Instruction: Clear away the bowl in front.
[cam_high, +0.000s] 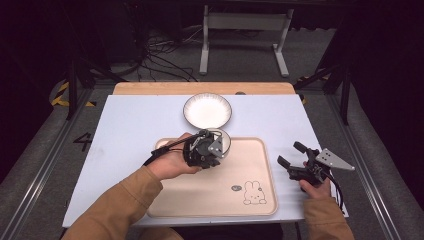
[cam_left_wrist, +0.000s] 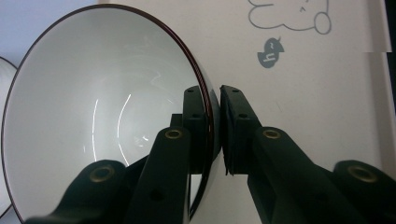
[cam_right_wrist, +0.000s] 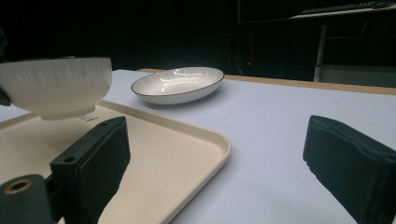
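— What's the left gripper doing with that white ribbed ceramic bowl with the dark rim?

— It's pinching the bowl's rim, one jaw inside and one outside, and holding it just above the beige plastic tray. Setting it down flat looks like the next move.

— And the right gripper?

— It's idling beside the tray, jaws standing wide with nothing between them, over the white table.

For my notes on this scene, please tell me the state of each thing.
Bowl: empty, rim clamped, held just above the tray.
Left gripper: shut on the bowl's rim.
Right gripper: open, holding nothing.
Plate: empty, upright on the table.
Tray: flat on the table.
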